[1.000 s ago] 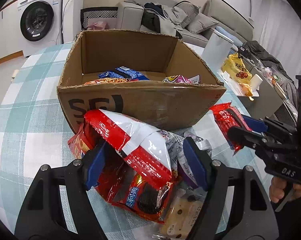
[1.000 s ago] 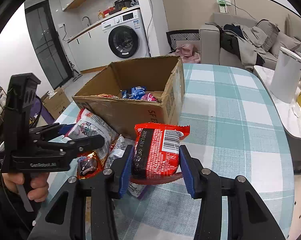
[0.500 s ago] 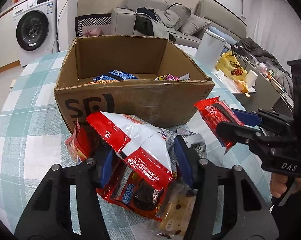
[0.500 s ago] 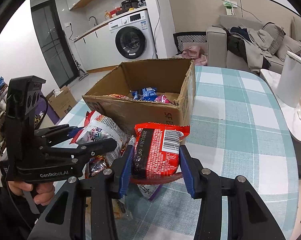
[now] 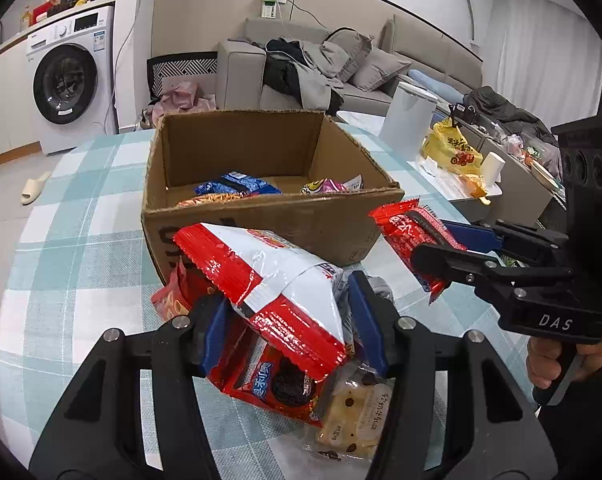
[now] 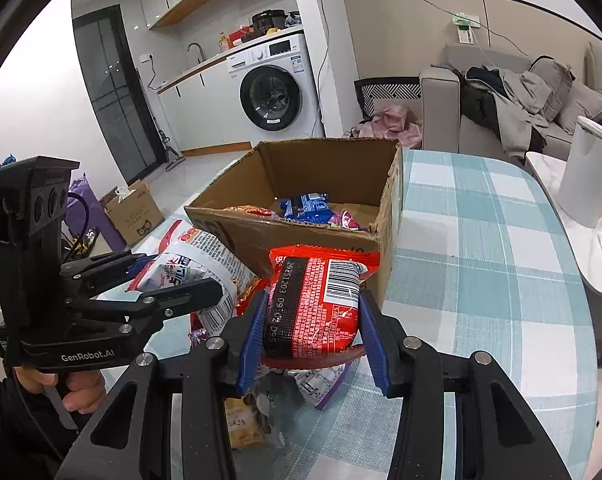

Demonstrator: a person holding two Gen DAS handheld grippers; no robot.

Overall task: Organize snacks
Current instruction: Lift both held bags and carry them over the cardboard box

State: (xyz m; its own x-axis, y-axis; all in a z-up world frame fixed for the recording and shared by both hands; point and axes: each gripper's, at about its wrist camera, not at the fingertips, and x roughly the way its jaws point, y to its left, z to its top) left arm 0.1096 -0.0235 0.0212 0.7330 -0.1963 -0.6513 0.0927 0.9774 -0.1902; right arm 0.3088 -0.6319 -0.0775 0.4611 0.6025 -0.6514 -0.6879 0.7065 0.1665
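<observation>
My left gripper point(image 5: 291, 320) is shut on a large white-and-red snack bag point(image 5: 273, 276), held just above a pile of snacks on the table. In that pile lie a red cookie pack point(image 5: 277, 384) and a pale biscuit pack point(image 5: 353, 412). My right gripper point(image 6: 313, 322) is shut on a small red packet point(image 6: 317, 300) with a barcode, lifted in front of the open cardboard box point(image 6: 301, 236). The box point(image 5: 261, 220) holds a blue packet point(image 5: 237, 186), a purple one and an orange one. Each gripper shows in the other's view, right gripper point(image 5: 445, 250) and left gripper point(image 6: 181, 284).
The box stands on a table with a teal checked cloth point(image 6: 481, 240). A white cylinder point(image 5: 407, 120) and a yellow bag point(image 5: 451, 152) sit on a low table to the right. A sofa with clothes and a washing machine point(image 6: 277, 88) stand beyond.
My left gripper closed on the white-and-red bag and lifted it slightly off the pile. The right gripper kept its hold on the red packet and barely moved.
</observation>
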